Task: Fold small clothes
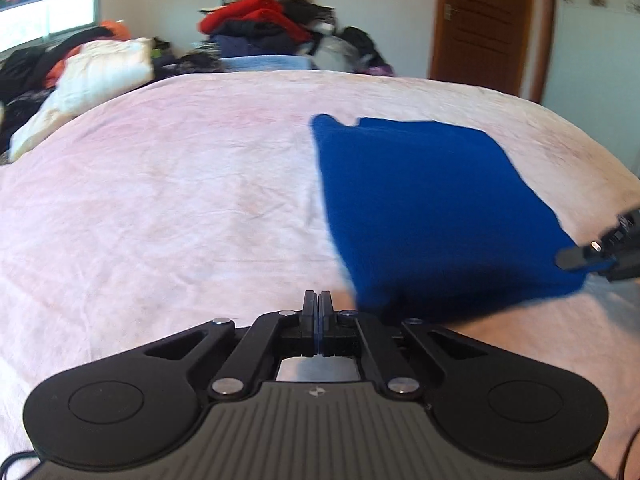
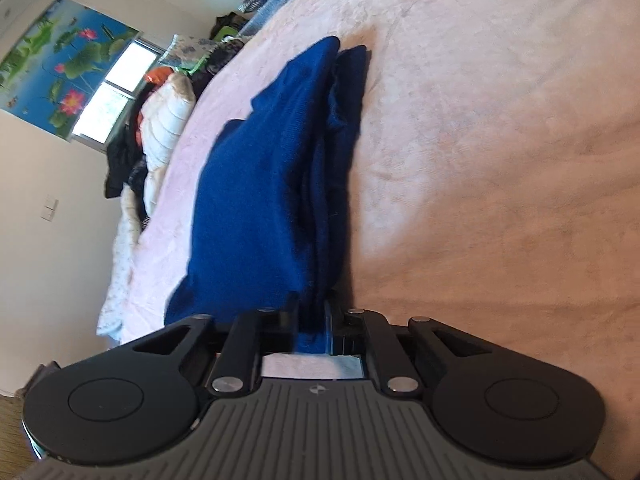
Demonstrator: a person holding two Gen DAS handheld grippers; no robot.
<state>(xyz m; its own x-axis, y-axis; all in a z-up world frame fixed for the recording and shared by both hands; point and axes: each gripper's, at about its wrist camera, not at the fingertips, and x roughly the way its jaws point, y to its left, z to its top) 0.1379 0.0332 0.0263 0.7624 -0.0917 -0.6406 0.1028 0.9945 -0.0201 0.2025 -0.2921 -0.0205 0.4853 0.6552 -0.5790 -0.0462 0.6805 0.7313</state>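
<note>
One blue garment (image 1: 432, 208) lies on the pink bedspread (image 1: 160, 208), right of centre in the left cam, already doubled into a rough rectangle w/ several layers stacked at its edge. The right gripper (image 2: 313, 322) pinches that layered near edge, cloth bunched between its fingers, prob. to lift or carry the fold over w/o the layers sliding apart. The left gripper (image 1: 319, 308) has its fingers pressed together w/ nothing between them, hovering just left of the garment's near corner, likely free to smooth or pin next. Count: 1 garment in work, 2 grippers, 1 clothes heap (image 1: 264, 20) at the far end, 1 door (image 1: 480, 20).
</note>
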